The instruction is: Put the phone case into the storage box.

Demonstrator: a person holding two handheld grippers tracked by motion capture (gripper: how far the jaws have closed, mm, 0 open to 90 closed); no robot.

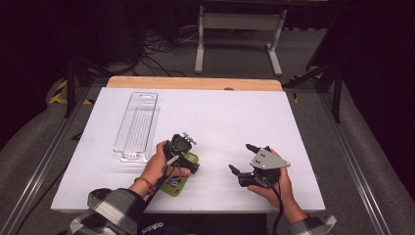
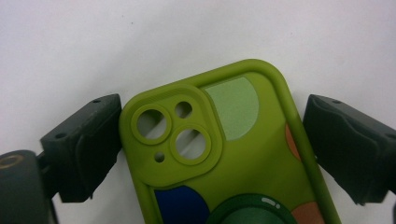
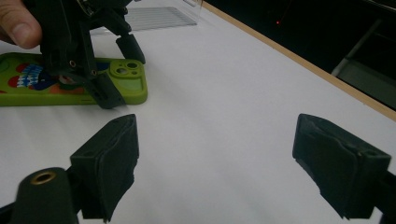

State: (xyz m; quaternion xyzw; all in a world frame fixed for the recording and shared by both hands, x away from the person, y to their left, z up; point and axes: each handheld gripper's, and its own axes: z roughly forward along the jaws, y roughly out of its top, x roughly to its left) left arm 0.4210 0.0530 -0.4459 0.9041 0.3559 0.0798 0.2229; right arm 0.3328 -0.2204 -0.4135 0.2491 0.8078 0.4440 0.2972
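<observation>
High view looks down; both gripper views closely share the phone case [image 2: 219, 149].

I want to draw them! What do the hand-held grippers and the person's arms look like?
Both are black with two chunky jaws. The right hand-held gripper carries a grey three-cornered plate and a black cable. The left hand-held gripper trails a cable too. The sleeves are black-and-white plaid, with a bracelet.

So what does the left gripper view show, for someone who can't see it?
A green phone case lies on a white table between the left gripper's open black jaws. One jaw touches its camera corner; the other stands just clear.
</observation>
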